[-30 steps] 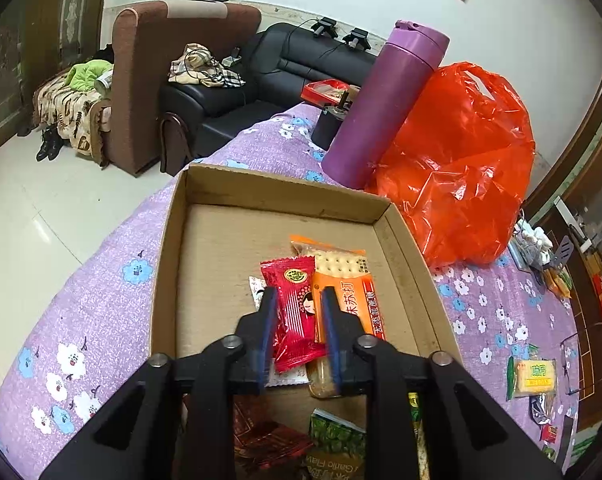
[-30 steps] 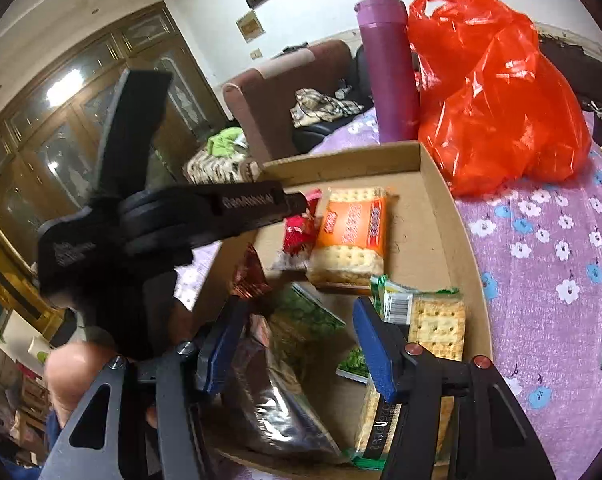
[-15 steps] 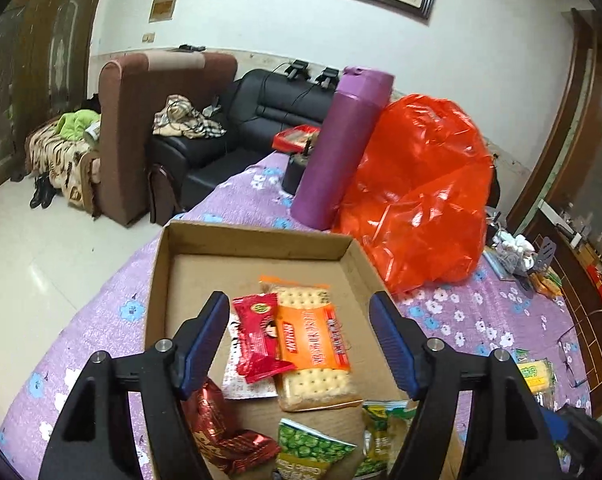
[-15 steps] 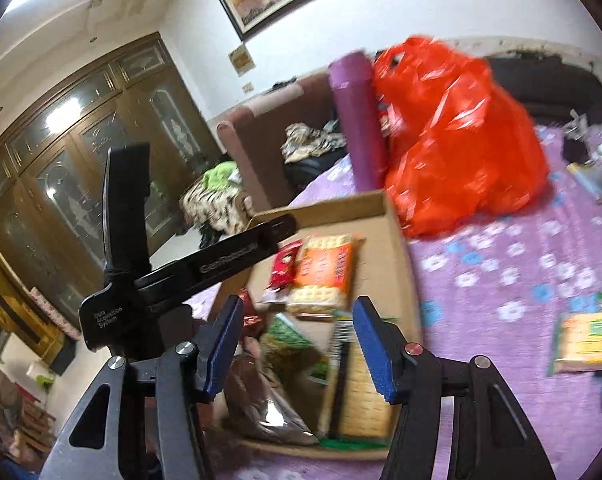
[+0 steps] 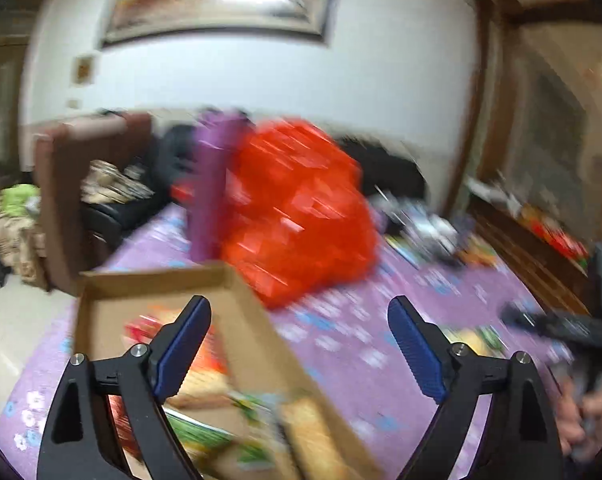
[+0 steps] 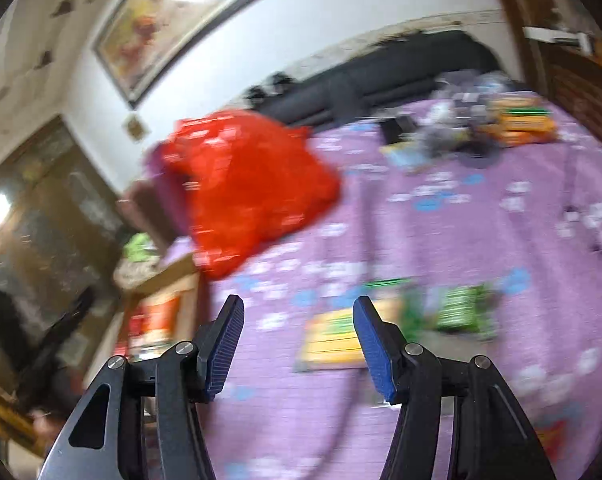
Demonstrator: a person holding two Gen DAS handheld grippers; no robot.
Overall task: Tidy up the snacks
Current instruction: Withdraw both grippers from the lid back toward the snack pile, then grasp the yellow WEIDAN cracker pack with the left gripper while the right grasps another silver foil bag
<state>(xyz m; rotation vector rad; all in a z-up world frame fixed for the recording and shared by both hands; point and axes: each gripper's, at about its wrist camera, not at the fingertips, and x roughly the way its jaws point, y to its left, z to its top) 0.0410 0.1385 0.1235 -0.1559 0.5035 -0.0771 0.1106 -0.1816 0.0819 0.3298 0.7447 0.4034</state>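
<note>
Both hand-held grippers were empty: my left one, jaws just spread wide, hung above the cardboard box, already holding several snacks; my right, half spread, faced packets left on the counter beside it.

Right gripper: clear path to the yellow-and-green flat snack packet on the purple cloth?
Probably yes. The right gripper is open and empty, and the yellow-and-green flat snack packet lies alone on the purple floral tablecloth just beyond its fingertips. Blur hides finer detail.

Bright indoor light, heavy motion blur
</note>
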